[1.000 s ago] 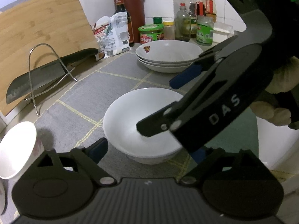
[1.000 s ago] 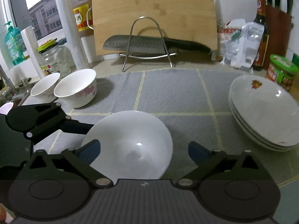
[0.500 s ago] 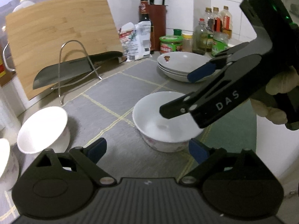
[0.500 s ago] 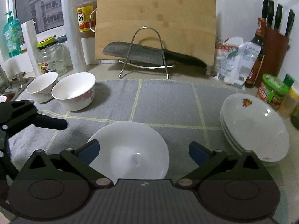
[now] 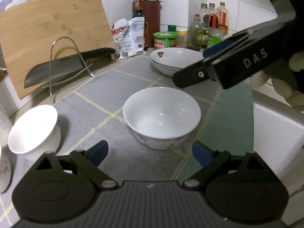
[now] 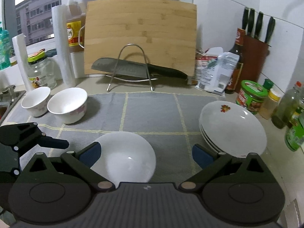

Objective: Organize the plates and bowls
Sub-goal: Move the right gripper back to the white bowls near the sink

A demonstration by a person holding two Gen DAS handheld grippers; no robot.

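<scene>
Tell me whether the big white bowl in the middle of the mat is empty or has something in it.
Empty. The bowl sits upright on the grey mat, and its white inside shows bare down to the bottom, with only light glints.

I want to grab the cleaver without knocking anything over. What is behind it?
The cleaver rests through a wire rack. Directly behind stands a bamboo cutting board. The board hides most of two yellow-capped oil jugs and the wall behind it.

bowl (image 6: 125, 157) on mat (image 6: 152, 110), plates (image 6: 231, 127) right
</scene>
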